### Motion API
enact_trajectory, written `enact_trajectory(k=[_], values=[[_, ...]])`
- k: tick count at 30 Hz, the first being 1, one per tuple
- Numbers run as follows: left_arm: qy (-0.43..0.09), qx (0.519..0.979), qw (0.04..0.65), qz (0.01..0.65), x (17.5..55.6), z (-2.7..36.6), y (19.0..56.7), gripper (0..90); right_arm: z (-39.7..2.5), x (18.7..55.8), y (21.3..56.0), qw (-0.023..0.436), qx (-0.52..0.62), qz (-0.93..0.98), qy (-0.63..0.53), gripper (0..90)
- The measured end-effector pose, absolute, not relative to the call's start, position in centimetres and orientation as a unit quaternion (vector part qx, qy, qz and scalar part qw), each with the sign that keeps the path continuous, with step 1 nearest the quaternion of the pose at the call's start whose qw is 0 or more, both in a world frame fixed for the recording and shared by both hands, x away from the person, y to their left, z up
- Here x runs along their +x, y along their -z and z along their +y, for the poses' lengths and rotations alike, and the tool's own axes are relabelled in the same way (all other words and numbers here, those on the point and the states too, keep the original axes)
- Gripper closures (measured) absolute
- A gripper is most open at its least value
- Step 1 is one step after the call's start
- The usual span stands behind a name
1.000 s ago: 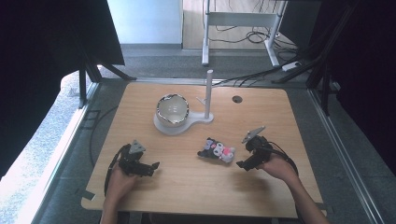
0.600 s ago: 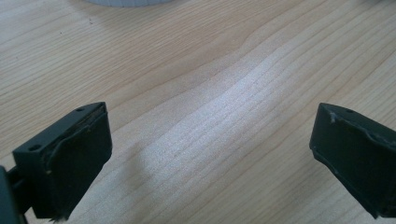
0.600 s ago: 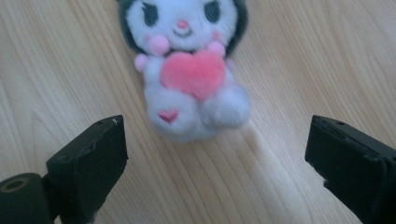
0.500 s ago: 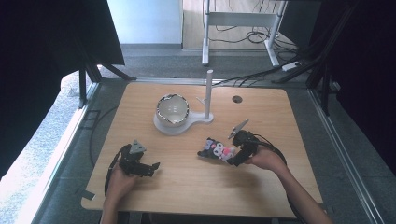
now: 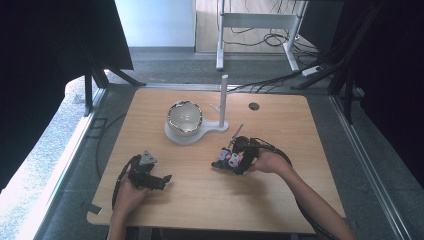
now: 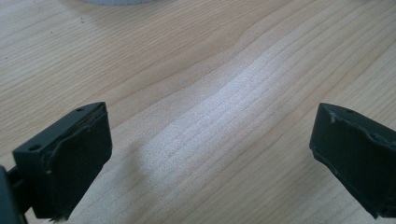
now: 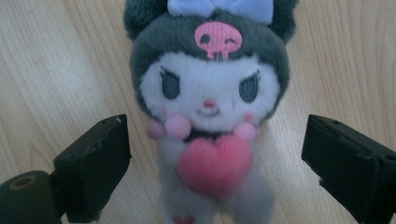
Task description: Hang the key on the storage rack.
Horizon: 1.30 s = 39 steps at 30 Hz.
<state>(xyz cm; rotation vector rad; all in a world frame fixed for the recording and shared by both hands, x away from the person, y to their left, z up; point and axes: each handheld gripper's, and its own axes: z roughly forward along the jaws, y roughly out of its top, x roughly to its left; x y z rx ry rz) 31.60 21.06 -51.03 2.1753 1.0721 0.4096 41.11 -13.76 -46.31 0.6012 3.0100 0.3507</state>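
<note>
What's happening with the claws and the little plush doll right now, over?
Right claw open, straddling the grey-and-white plush doll with pink heart, not gripping. Left claw open over bare wooden table. Nothing in the way.

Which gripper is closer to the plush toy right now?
Right. The right gripper is at the plush toy, its open jaws on either side of the body. The left gripper sits well off to the toy's left, over bare table.

- The high view is looking forward and down from above the person's side, taking in the whole table (image 5: 280,200).
- The left gripper view is looking closely down at bare wood.
- The right gripper view is facing the plush toy (image 7: 210,107) at close range, sharing it with the high view (image 5: 227,159).
</note>
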Motion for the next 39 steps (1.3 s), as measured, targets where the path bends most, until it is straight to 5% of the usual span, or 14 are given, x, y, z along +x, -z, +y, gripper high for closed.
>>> enact_trajectory(k=[9,19,39], values=[[-0.155,0.835,0.334,0.408,31.6,20.9,51.1,0.0,-11.0,42.0,47.0,0.023,0.159,0.986,-0.049,14.0],[-0.152,0.836,0.336,0.407,31.6,20.9,51.1,0.0,-10.4,42.1,47.5,0.033,0.131,0.991,-0.017,29.7],[-0.146,0.834,0.345,0.405,31.6,21.0,51.0,0.0,-13.4,43.7,41.5,0.016,0.129,0.991,-0.044,30.1]])
